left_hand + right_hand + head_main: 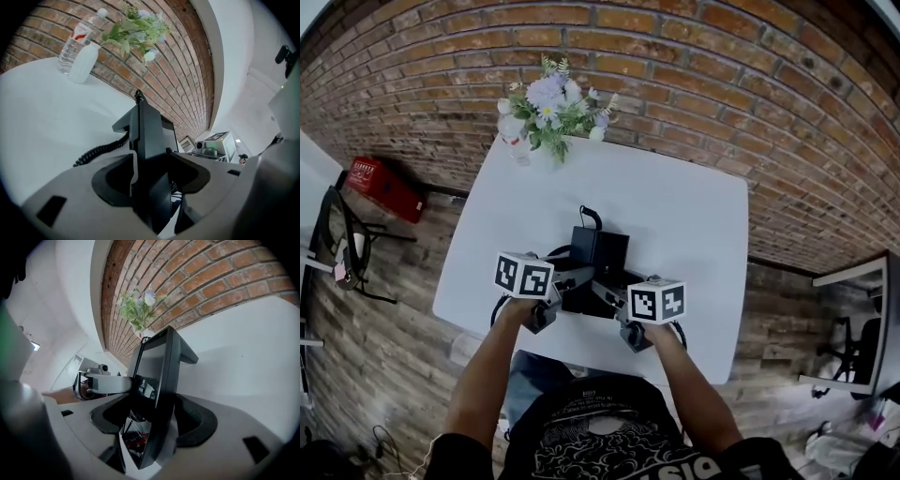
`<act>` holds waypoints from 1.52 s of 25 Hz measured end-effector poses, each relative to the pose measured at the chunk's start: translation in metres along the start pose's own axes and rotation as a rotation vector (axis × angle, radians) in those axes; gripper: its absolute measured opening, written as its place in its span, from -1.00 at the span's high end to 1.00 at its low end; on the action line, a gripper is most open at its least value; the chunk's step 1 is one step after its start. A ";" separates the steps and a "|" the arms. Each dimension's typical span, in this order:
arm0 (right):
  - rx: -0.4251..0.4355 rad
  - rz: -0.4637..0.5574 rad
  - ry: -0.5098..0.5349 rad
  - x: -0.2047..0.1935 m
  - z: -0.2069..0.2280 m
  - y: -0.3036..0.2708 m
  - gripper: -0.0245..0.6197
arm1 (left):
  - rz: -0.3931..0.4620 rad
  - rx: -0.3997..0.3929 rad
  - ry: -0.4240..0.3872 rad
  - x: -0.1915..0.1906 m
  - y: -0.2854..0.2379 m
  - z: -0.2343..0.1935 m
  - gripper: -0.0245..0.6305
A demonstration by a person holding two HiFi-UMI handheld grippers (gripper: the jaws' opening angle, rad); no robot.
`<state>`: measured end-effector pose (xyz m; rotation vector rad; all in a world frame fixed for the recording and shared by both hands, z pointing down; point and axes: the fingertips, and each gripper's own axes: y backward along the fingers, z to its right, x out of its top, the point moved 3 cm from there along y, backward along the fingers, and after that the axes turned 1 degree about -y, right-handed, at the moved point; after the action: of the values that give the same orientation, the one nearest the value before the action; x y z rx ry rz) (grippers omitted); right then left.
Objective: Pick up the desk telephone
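Note:
The black desk telephone [598, 251] stands on the white table [694, 216], its coiled cord [101, 151] trailing to the left. My left gripper [567, 281] is at its left side and my right gripper [605, 292] at its right side, both near the front. In the left gripper view the phone's edge [147, 136] stands between the wide jaws of the left gripper [150, 157]. In the right gripper view the phone's screen side [157, 376] sits between the wide jaws of the right gripper [152, 404]. Neither pair of pads visibly presses on it.
A bunch of flowers [551, 108] in a white vase [84, 63] and a water bottle [77, 40] stand at the table's far edge against the brick wall. A red crate [384, 187] and a chair [342, 248] are on the floor to the left.

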<state>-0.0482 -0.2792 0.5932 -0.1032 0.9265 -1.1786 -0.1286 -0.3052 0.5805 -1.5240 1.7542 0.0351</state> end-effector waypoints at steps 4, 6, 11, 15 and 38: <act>0.003 -0.004 -0.014 -0.002 0.001 -0.001 0.05 | -0.003 -0.026 0.010 -0.002 -0.001 0.001 0.27; 0.001 0.000 -0.017 -0.002 0.001 0.000 0.05 | 0.006 -0.027 0.018 -0.002 0.000 0.001 0.28; 0.009 0.006 -0.040 -0.001 0.002 0.001 0.09 | 0.032 -0.022 0.044 -0.002 0.001 0.001 0.31; 0.000 0.020 -0.048 -0.002 -0.001 0.002 0.10 | 0.060 -0.022 0.047 -0.003 0.004 0.003 0.32; -0.040 0.363 0.200 0.113 -0.093 0.080 0.13 | 0.304 -0.137 -0.197 0.114 0.069 0.102 0.32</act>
<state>-0.0424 -0.3022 0.4280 0.1489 1.0927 -0.8434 -0.1273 -0.3288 0.4146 -1.2853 1.8358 0.4512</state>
